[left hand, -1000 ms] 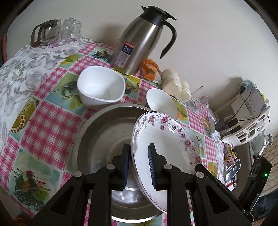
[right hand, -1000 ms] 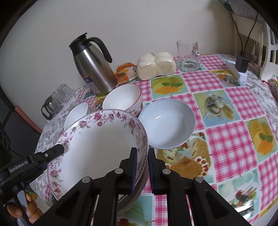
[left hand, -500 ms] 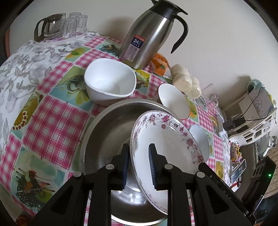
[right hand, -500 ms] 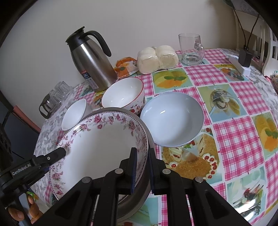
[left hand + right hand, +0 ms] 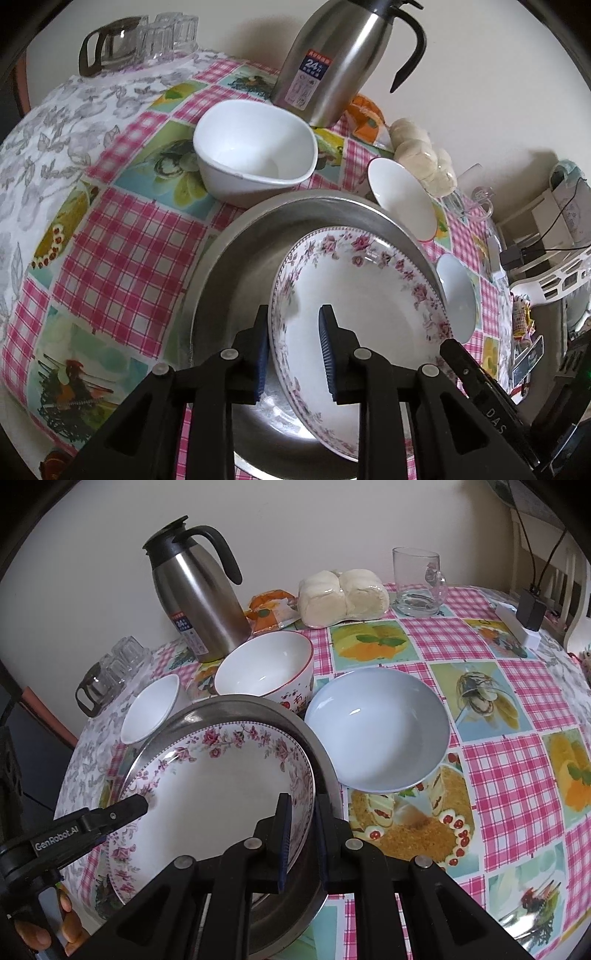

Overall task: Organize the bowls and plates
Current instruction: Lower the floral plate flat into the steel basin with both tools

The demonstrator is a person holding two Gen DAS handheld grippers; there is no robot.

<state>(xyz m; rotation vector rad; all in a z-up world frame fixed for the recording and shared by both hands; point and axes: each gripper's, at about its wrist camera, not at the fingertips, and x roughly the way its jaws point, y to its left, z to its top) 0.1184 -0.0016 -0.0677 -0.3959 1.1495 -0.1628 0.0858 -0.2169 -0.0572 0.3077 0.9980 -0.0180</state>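
A floral-rimmed white plate (image 5: 365, 295) (image 5: 221, 786) sits tilted inside a large steel basin (image 5: 236, 280) (image 5: 317, 760). My left gripper (image 5: 293, 354) has its jaws apart, astride the plate's near rim. My right gripper (image 5: 301, 834) is shut on the plate's opposite rim; the left gripper's finger (image 5: 122, 808) shows across the plate there. Around the basin stand a white bowl (image 5: 255, 162) (image 5: 151, 709), a red-rimmed bowl (image 5: 400, 199) (image 5: 266, 668) and a pale blue plate (image 5: 458, 295) (image 5: 376, 727).
A steel thermos jug (image 5: 336, 59) (image 5: 199, 598), wrapped buns (image 5: 343, 594), an orange packet (image 5: 271, 607), a glass mug (image 5: 417, 579) and a glass pot with cups (image 5: 136, 40) stand along the back. A charger and white strip (image 5: 524, 616) lie far right.
The plate has come down into the steel basin with both grippers on it. The left gripper's jaws have opened wider around the rim.
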